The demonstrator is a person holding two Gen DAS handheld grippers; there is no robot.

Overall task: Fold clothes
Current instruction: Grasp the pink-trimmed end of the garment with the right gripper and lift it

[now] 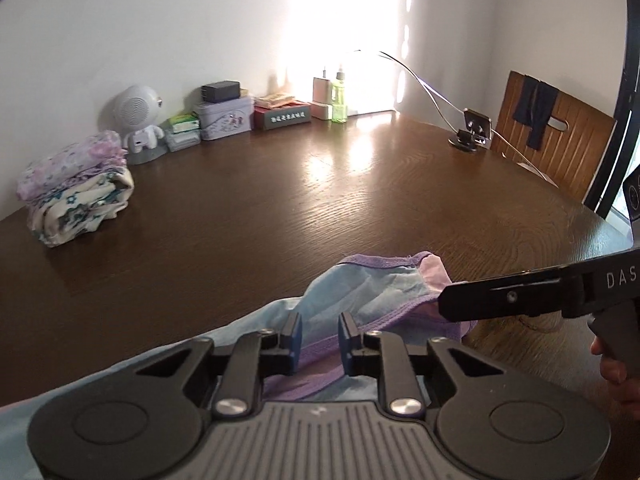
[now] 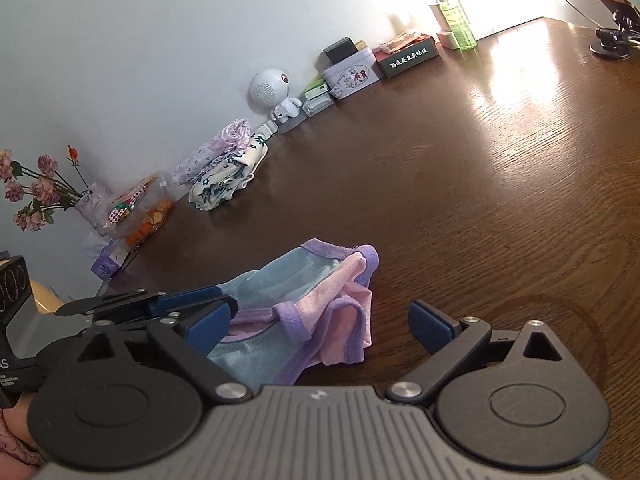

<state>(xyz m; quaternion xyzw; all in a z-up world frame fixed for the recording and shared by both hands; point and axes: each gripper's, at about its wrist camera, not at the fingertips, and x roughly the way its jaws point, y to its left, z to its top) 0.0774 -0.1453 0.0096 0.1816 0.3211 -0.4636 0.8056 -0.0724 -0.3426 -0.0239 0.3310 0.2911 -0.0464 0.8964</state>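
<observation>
Dark wood table (image 1: pixel 280 216) fills both views, with a white wall behind it. On the near part of the table lies a crumpled garment (image 2: pixel 304 312) in pale blue, pink and purple trim.

From the left wrist view, the left gripper (image 1: pixel 319 338) sits low over the garment's purple hem, its fingers drawn close with only a narrow gap; whether the pads pinch the cloth I cannot tell. The right gripper (image 1: pixel 460 300) reaches in from the right to the garment's far edge.

Only the right wrist view shows the right gripper (image 2: pixel 324 326) with its fingers spread wide, straddling the garment and gripping nothing.

A folded stack (image 1: pixel 76 192) rests far left by the wall. Flowers (image 2: pixel 36 188) appear in the right view alone; a chair (image 1: pixel 556 140) in the left view alone.
</observation>
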